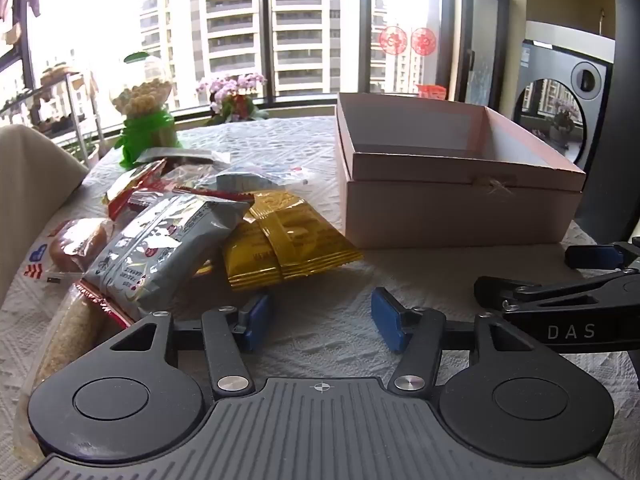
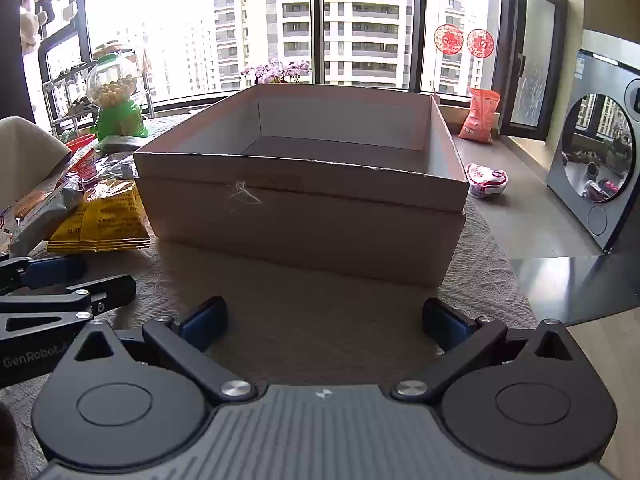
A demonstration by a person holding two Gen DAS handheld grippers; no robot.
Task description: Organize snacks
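Several light, crinkly snack packets, the yellow packet [image 1: 280, 240] nearest, lie heaped left of the empty cardboard box [image 2: 304, 216]. Both tongs gape empty: left gripper [image 1: 320, 320] moderately, right gripper [image 2: 324, 320] widest. Slippery film probably favours pinching the crimped end seam.

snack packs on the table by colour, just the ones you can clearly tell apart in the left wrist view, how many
yellow pack: 1
silver-grey pack: 1
red-and-clear packs: at least 2, overlapping
clear bread pack: 1
clear pack of pale grainy snack: 1
Total: 6 or more; the far end of the pile is too jumbled to count.
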